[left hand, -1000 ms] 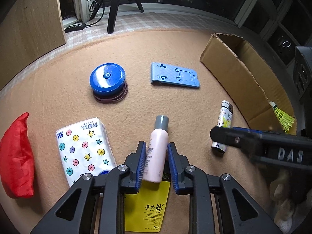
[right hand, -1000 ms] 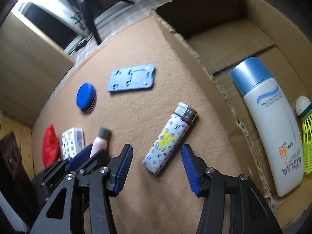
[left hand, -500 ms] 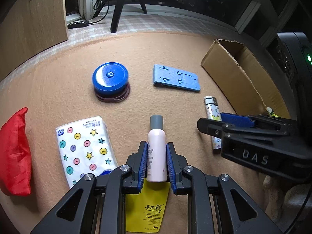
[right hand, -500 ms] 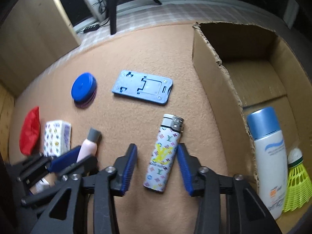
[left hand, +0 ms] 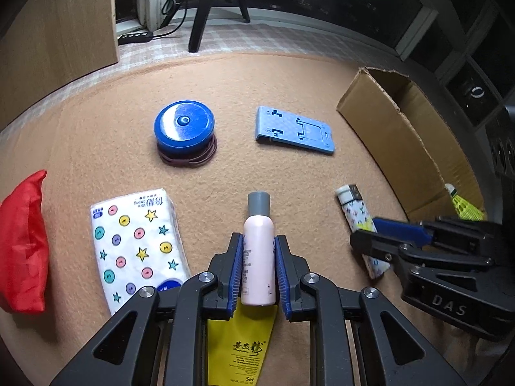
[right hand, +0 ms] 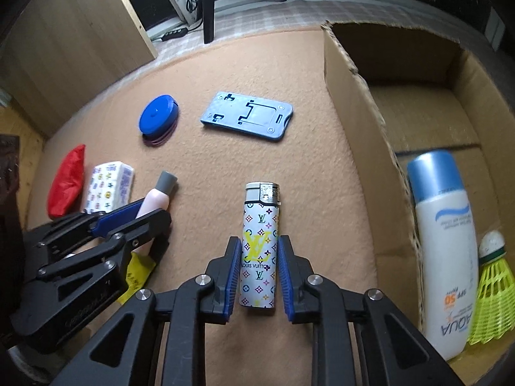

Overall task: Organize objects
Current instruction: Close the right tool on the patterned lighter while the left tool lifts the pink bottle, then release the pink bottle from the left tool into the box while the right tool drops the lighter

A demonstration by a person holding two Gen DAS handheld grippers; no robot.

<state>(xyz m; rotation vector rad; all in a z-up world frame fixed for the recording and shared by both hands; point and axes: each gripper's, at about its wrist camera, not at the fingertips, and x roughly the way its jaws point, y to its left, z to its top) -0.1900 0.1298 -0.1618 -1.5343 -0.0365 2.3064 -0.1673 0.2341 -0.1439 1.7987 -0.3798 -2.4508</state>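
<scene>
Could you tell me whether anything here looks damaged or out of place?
The cardboard box has a ragged, torn top edge along its near wall. The blue round case sits oddly on a loop of dark bands. Otherwise nothing stands out.

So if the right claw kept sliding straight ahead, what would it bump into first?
The right claw is already around the patterned lighter. Pushing straight on, past bare carpet, it would probably reach the light blue phone stand first, though depth is hard to judge.
</scene>
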